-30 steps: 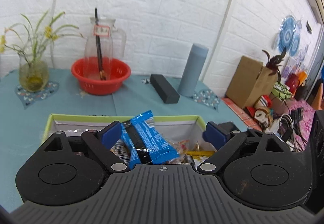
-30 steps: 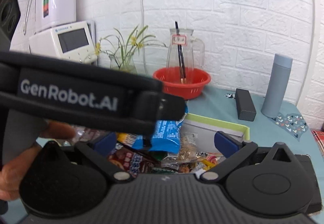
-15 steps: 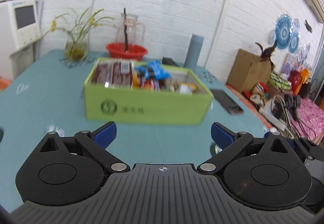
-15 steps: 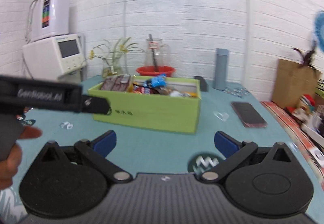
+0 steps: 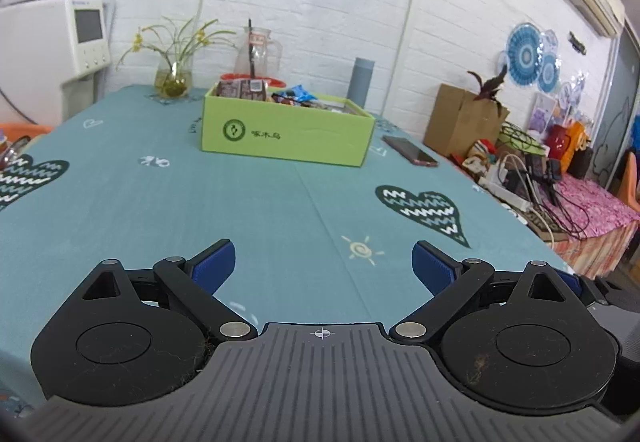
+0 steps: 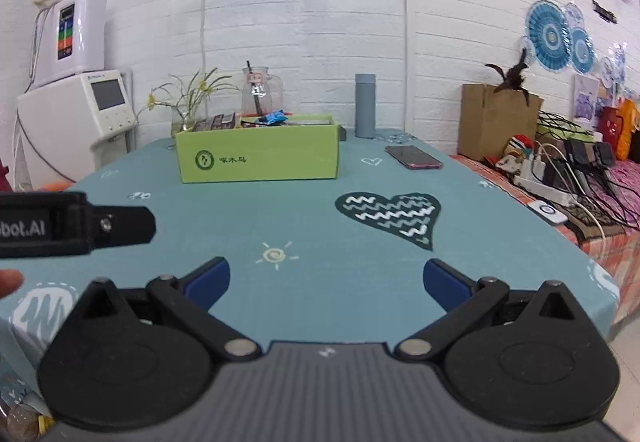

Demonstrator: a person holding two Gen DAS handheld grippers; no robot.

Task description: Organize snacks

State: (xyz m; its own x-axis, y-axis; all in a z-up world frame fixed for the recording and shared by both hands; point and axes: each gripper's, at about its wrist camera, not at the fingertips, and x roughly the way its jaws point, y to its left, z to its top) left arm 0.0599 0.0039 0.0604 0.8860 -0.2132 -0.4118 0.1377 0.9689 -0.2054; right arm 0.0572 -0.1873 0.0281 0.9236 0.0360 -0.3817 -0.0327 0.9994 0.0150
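A lime-green cardboard box [image 5: 288, 134] [image 6: 260, 158] stands far across the teal tablecloth, and snack packets [image 5: 296, 95] [image 6: 272, 118] show above its rim. My left gripper [image 5: 322, 248] hovers low over the near part of the table, well back from the box. Its jaws are wide apart but closing, with nothing between them. In the right wrist view my right gripper [image 6: 325, 265] is open and empty, equally far from the box. The left gripper's black body [image 6: 76, 224] shows at that view's left edge, with a fingertip of the person's hand [image 6: 8, 282] below it.
A phone [image 5: 410, 156] [image 6: 414, 157] lies right of the box. Behind the box are a grey bottle [image 5: 362, 82], a glass jug [image 5: 256, 50] and a flower vase [image 5: 174, 82]. The table's right edge [image 6: 600, 270] drops toward a cardboard box [image 6: 488, 118], cables and clutter.
Both grippers have pulled far back from the green box, from directly over the snacks to the near side of the table. The blue packet stays in the box.
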